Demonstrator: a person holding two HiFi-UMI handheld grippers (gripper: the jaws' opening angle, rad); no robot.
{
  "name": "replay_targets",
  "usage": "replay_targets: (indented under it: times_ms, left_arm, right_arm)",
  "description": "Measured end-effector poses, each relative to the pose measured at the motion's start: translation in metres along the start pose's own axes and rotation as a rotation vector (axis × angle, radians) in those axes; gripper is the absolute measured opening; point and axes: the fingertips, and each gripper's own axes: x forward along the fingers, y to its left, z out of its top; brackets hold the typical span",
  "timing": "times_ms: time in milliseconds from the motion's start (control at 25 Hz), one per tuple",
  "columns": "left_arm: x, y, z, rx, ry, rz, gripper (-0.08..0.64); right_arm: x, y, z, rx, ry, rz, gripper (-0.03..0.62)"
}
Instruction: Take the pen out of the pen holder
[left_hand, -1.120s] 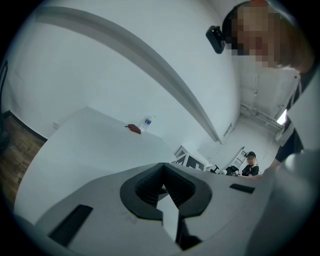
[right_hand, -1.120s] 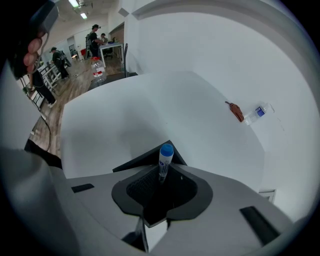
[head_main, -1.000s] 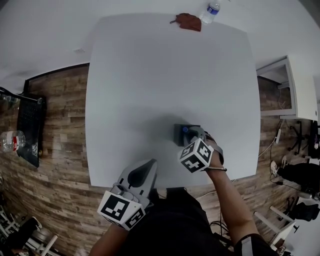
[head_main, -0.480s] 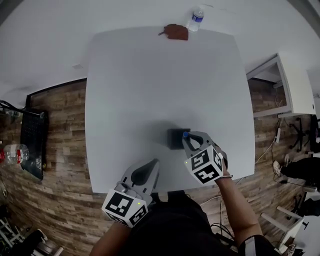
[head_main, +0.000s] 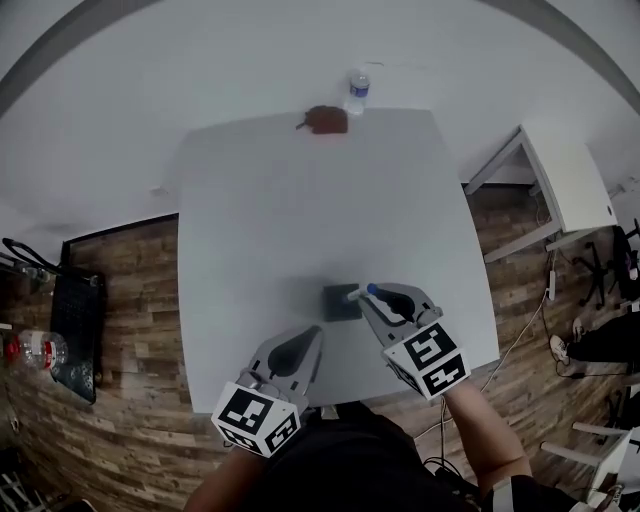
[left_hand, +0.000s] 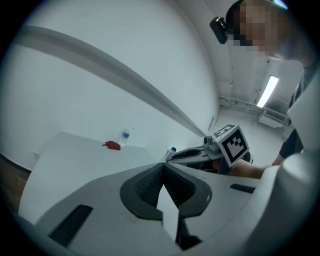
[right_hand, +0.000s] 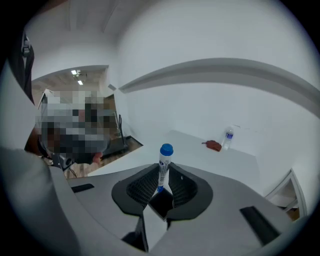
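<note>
A dark square pen holder (head_main: 339, 302) stands on the white table (head_main: 300, 200) near its front edge. My right gripper (head_main: 374, 294) is just right of the holder and is shut on a white pen with a blue cap (head_main: 370, 290). In the right gripper view the pen (right_hand: 164, 165) stands upright between the pads of the right gripper (right_hand: 161, 176). Its lower end hangs over the holder's opening (right_hand: 161, 202). My left gripper (head_main: 308, 336) hovers at the table's front edge, shut and holding nothing. In the left gripper view its jaws (left_hand: 162, 172) meet, with the pen's cap (left_hand: 172, 149) seen beyond.
At the table's far edge lie a water bottle (head_main: 357, 90) and a small red-brown thing (head_main: 326, 120). A white cabinet (head_main: 565, 180) stands to the right. On the wood floor at the left are a black rack (head_main: 75, 330) and a bottle (head_main: 30, 350).
My right gripper has drawn back to the right of the holder with the pen in it. The head view has tipped up, so the table sits lower. The left gripper has barely moved.
</note>
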Motion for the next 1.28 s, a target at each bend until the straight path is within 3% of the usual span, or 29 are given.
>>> replay_targets:
  times_ms: [360, 640, 1280]
  left_arm:
    - [-0.018, -0.035, 0.040, 0.118, -0.063, -0.050, 0.005]
    - [-0.038, -0.054, 0.070, 0.179, -0.135, -0.064, 0.005]
    - [-0.046, -0.063, 0.069, 0.193, -0.144, -0.071, 0.005]
  right_arm:
    - [-0.065, 0.021, 0.058, -0.053, -0.160, -0.002, 0.067]
    - [-0.100, 0.036, 0.081, -0.032, -0.254, -0.010, 0.067]
    - [-0.105, 0.045, 0.080, 0.008, -0.296, -0.008, 0.066]
